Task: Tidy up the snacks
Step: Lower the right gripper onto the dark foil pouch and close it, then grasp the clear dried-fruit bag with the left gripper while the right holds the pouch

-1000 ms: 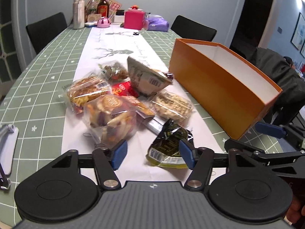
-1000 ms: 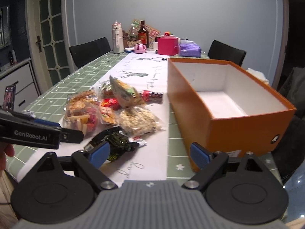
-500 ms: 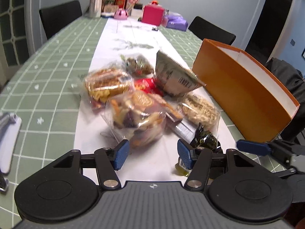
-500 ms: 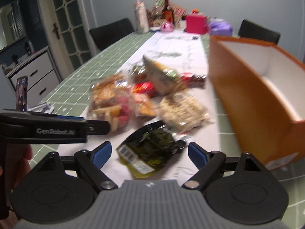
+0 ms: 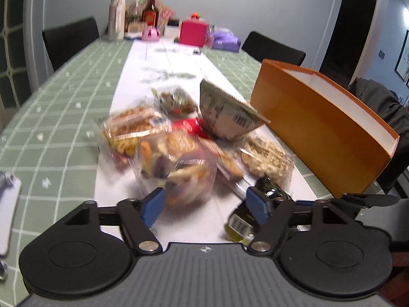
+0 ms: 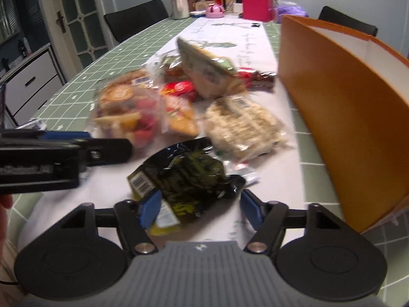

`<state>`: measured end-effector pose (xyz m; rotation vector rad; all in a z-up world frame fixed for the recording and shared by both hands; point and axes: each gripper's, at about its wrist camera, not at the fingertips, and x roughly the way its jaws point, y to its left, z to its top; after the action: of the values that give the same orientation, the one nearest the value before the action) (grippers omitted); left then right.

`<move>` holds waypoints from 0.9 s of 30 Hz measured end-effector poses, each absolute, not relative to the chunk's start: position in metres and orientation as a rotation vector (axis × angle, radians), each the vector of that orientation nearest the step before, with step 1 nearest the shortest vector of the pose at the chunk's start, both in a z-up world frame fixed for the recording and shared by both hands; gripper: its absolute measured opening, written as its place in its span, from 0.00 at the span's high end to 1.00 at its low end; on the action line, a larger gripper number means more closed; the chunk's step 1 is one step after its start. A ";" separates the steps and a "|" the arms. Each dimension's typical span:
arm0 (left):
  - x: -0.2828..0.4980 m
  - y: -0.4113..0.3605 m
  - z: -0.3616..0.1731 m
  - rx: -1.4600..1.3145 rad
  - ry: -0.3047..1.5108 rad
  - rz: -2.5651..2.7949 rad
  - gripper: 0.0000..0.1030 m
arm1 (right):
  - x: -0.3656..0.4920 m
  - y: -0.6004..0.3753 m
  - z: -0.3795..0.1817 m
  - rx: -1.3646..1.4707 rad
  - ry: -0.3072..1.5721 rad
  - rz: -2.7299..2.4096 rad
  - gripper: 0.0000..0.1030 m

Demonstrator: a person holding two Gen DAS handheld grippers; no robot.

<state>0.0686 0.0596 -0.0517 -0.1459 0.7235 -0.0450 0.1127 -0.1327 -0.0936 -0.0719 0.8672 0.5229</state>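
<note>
Dark green snack packet lies flat on the white runner, nearest item of the snack pile and just left of the orange box, so it reads as the first pick. Right tool straddles its near end: jaws have just been closing, packet sits between the blue pads, but the pads don't look pressed on it yet, so not clamped. Left tool sits left of that packet, over the clear bag of mixed snacks; its jaws have just been opening and stand apart, nothing gripped, bag only just ahead of the pads. Likely staged for the next pick while the right side works. Puffed-rice bag lies just behind the green packet, between it and the box; red pack and tilted pale pouch farther back in the pile. Box is open-topped, white inside, what shows of it looks empty, long wall facing the pile: short carry, presumably the destination. Bottles and a pink box sit at the worktop's far end, well apart from the box, not in play.
</note>
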 end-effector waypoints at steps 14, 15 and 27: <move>0.077 0.058 -0.067 -0.204 0.780 -0.151 0.26 | 0.121 -0.163 -0.086 -0.049 0.836 0.399 0.55; 0.077 0.056 -0.067 -0.205 0.783 -0.177 0.28 | 0.121 -0.165 -0.085 -0.047 0.832 0.398 0.53; 0.063 0.038 -0.051 -0.074 0.709 -0.196 0.19 | 0.117 -0.171 -0.076 -0.001 0.810 0.422 0.37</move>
<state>0.0633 0.0380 -0.0515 -0.0736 0.7090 -0.1961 0.1170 -0.1707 -0.0759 -0.0014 0.8098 0.4219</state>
